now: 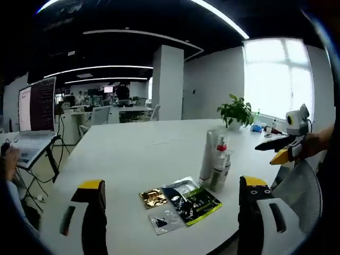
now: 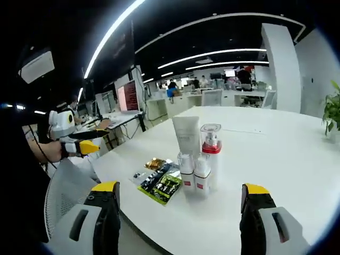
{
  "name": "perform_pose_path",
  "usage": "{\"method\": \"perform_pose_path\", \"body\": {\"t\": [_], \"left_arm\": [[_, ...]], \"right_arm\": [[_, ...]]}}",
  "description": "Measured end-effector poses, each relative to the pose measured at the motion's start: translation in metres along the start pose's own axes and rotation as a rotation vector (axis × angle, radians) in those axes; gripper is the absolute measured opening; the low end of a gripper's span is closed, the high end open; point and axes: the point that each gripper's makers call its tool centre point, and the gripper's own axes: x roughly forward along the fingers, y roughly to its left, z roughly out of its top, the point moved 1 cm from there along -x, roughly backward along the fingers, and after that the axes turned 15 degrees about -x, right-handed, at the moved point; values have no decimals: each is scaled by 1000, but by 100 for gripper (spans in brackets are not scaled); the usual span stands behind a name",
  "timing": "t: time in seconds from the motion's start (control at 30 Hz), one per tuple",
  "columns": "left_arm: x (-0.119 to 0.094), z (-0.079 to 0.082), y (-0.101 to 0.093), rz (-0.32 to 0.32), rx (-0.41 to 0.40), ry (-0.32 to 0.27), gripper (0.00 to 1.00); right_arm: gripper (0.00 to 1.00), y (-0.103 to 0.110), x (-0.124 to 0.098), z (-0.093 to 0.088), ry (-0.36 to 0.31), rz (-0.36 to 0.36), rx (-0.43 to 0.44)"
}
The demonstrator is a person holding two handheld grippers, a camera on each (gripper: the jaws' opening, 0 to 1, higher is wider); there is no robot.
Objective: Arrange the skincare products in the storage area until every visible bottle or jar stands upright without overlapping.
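Bottles: a white tube (image 2: 186, 135), a red-collared pump bottle (image 2: 211, 151) and two small bottles (image 2: 194, 172) stand upright, clustered near the white surface (image 2: 276, 154) edge.
Sachets: flat packets (image 2: 162, 181) lie just beside them.
Left claw (image 1: 170, 202): jaws apart, empty.
Right claw (image 2: 178, 207): jaws apart, empty.
Beyond: potted plant (image 1: 236, 111).

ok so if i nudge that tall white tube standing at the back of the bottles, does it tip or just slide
The tall white tube would probably tip: it is the tallest there and stands upright on a narrow end. It stands close beside the red-collared pump bottle, so it might knock that too. It looks like soft plastic, likely light.
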Motion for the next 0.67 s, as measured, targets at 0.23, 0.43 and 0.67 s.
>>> {"method": "perform_pose_path", "body": {"t": [0.23,0.43,0.67], "left_arm": [[6,-21,-14,-5,37,100,99],[5,-17,-1,-3,2,92,99],[6,-21,-7,-4,-11,120,99]], "right_arm": [[99,-10,-1,0,0,-49,14],[99,-21,-3,-7,7,-72,74],[99,-22,-3,-10,18,-76,82]]}}
